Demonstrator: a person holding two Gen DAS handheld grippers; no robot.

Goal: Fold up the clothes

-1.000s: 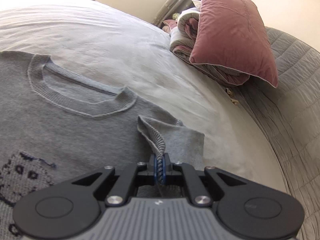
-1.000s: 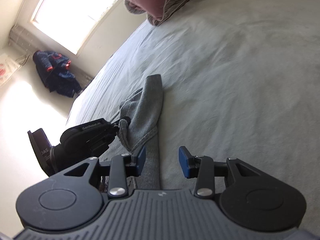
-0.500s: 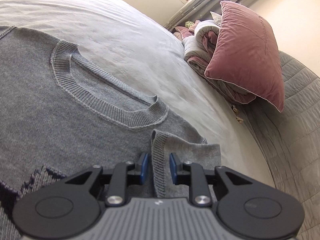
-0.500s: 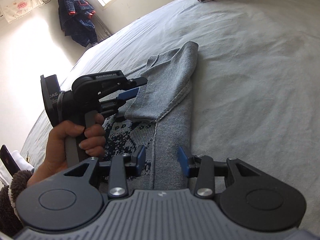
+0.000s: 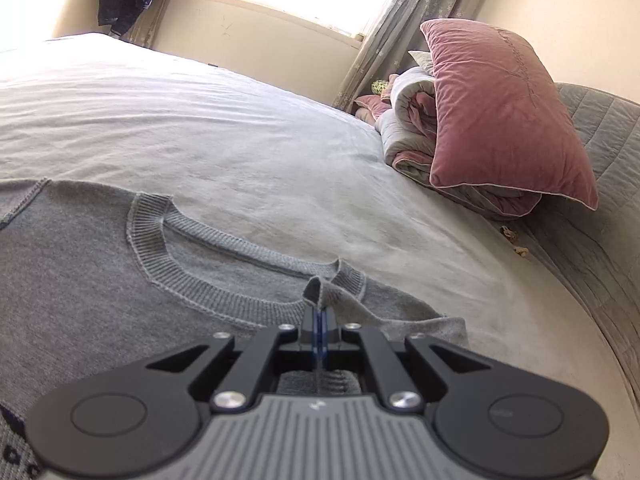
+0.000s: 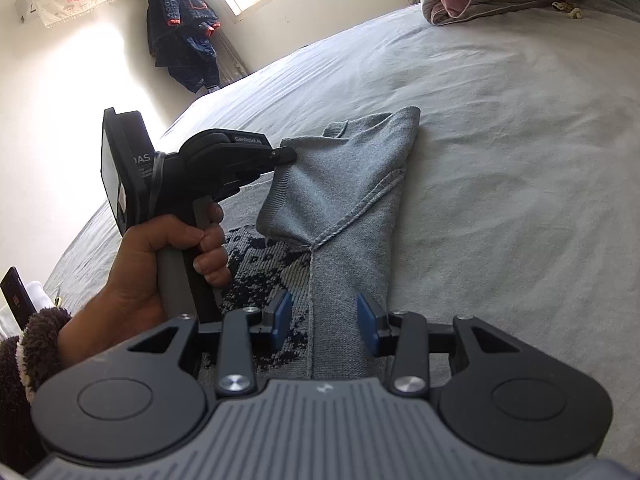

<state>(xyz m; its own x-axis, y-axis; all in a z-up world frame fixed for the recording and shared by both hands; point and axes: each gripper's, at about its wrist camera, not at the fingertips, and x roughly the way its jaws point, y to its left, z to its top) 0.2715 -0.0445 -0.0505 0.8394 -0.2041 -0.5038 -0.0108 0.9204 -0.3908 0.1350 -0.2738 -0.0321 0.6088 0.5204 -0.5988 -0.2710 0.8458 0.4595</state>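
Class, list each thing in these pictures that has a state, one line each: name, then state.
Left gripper: shut on the sleeve.
Right gripper: open, holding nothing.
Sweater: flat on the bed, front up.
Sleeve: folded in over the body, cuff lifted.
Pillow: propped on the rolled duvet.

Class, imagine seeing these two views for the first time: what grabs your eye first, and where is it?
The grey sweater spread on the bed, its folded sleeve pinched by the left gripper. The right gripper hovers open over its side edge. A pink pillow leans at the headboard end.
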